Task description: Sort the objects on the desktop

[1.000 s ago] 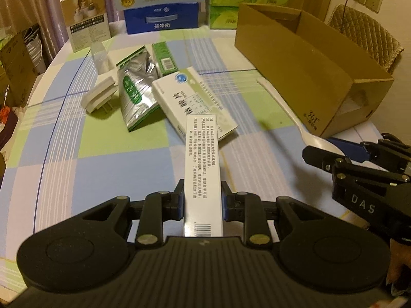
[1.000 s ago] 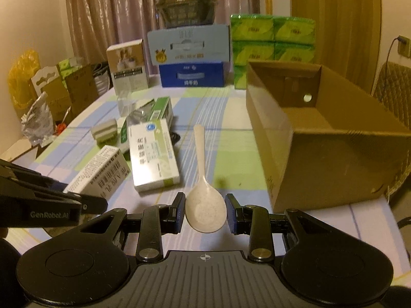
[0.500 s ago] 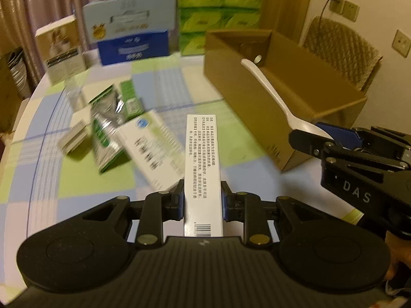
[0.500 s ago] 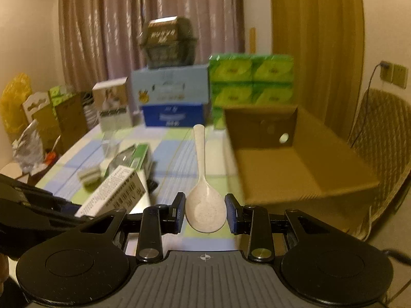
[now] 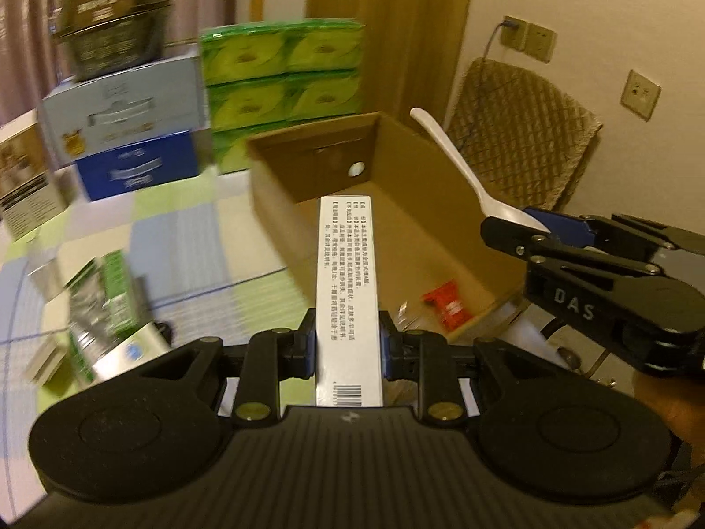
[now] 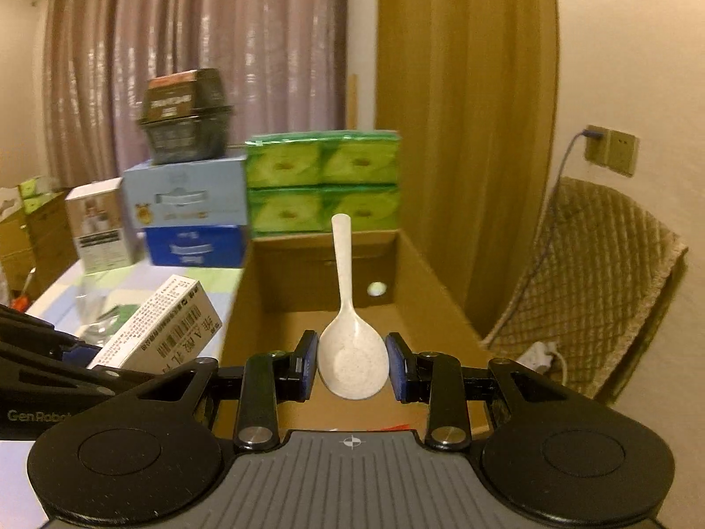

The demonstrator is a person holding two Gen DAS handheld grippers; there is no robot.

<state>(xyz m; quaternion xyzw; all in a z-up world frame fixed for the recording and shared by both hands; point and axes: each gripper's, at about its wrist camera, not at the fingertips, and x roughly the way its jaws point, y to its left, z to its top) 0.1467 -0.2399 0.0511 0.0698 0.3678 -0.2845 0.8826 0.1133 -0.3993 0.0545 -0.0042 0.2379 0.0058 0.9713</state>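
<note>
Hand-held grippers (image 5: 348, 346) (image 6: 352, 368) tilted downward — over cardboard box (image 5: 440, 238).

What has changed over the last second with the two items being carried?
Both were lifted off the table and carried toward the cardboard box: the left hand-held gripper now holds the white carton at its near wall, and the right hand-held gripper holds the spoon above its opening. Both grips are unchanged; the box has not moved.
</note>
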